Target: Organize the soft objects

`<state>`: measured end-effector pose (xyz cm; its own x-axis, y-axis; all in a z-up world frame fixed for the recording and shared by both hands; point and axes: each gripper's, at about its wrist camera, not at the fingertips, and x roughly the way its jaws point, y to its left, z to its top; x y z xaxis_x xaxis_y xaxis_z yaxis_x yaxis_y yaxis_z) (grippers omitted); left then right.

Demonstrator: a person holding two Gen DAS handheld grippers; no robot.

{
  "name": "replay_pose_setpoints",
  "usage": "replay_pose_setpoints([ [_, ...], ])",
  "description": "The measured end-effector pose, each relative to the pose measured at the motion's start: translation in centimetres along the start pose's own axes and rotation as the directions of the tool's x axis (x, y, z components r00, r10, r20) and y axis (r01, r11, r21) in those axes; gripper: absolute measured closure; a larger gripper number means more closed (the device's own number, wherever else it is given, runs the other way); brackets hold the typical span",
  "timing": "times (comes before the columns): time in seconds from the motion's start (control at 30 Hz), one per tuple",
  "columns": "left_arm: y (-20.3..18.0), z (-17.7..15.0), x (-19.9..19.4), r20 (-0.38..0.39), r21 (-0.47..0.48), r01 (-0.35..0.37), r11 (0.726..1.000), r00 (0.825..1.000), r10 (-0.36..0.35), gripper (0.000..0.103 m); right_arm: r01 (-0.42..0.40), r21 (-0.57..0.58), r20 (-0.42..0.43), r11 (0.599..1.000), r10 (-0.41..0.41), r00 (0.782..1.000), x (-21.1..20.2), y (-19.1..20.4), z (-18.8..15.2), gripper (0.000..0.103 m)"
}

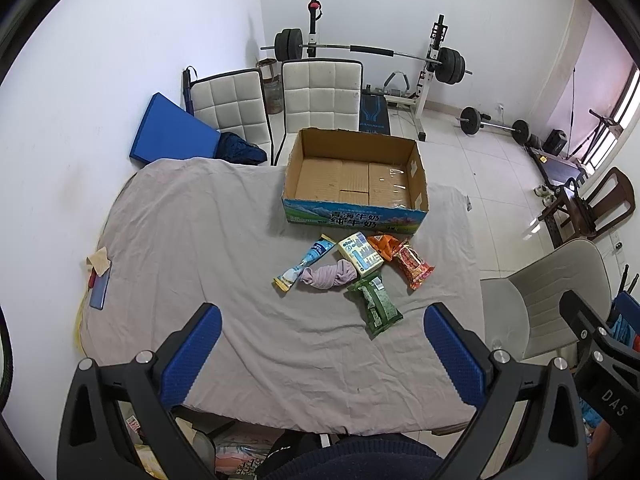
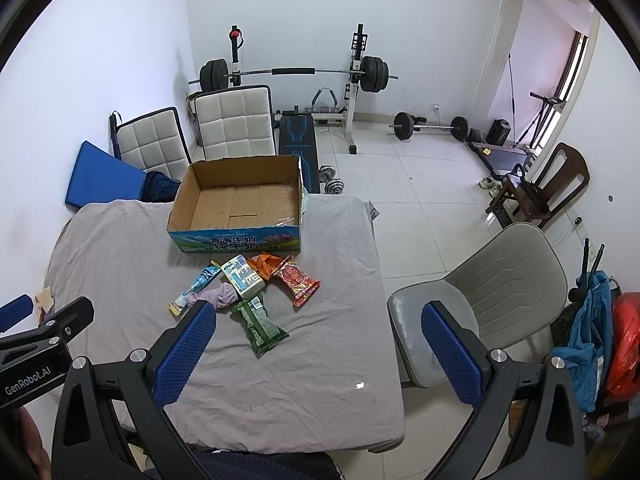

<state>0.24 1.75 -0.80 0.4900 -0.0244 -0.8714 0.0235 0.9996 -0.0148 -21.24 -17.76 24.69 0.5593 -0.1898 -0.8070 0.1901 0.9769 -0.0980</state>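
An empty cardboard box (image 1: 356, 178) (image 2: 240, 204) stands at the far side of the cloth-covered table (image 1: 200, 240) (image 2: 320, 360). In front of it lie a blue-white packet (image 1: 306, 262) (image 2: 196, 284), a pale box-shaped pack (image 1: 360, 256) (image 2: 242, 276), an orange packet (image 1: 382, 245) (image 2: 264, 263), a red packet (image 1: 412, 266) (image 2: 298, 282), a green packet (image 1: 374, 304) (image 2: 258, 326) and a purple cloth bundle (image 1: 328, 274) (image 2: 220, 296). My left gripper (image 1: 322, 316) is open and empty, held above the table's near side. My right gripper (image 2: 318, 316) is open and empty above the table's right edge.
Two white chairs (image 1: 276, 104) (image 2: 192, 132) and a blue pad (image 1: 172, 132) stand behind the table. A grey chair (image 2: 500, 288) is to the right. A barbell rack (image 2: 292, 76) stands by the far wall. A phone (image 1: 100, 288) lies at the table's left edge.
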Motion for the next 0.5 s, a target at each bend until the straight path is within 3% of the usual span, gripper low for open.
replay_pose_setpoints([
  [0.5,-0.14,0.00,-0.07,-0.003,-0.003,0.003,1.000,1.000,-0.003,0.000,-0.002,0.003,-0.005,1.000,0.002,1.000,0.13,-0.26,-0.04,0.000],
])
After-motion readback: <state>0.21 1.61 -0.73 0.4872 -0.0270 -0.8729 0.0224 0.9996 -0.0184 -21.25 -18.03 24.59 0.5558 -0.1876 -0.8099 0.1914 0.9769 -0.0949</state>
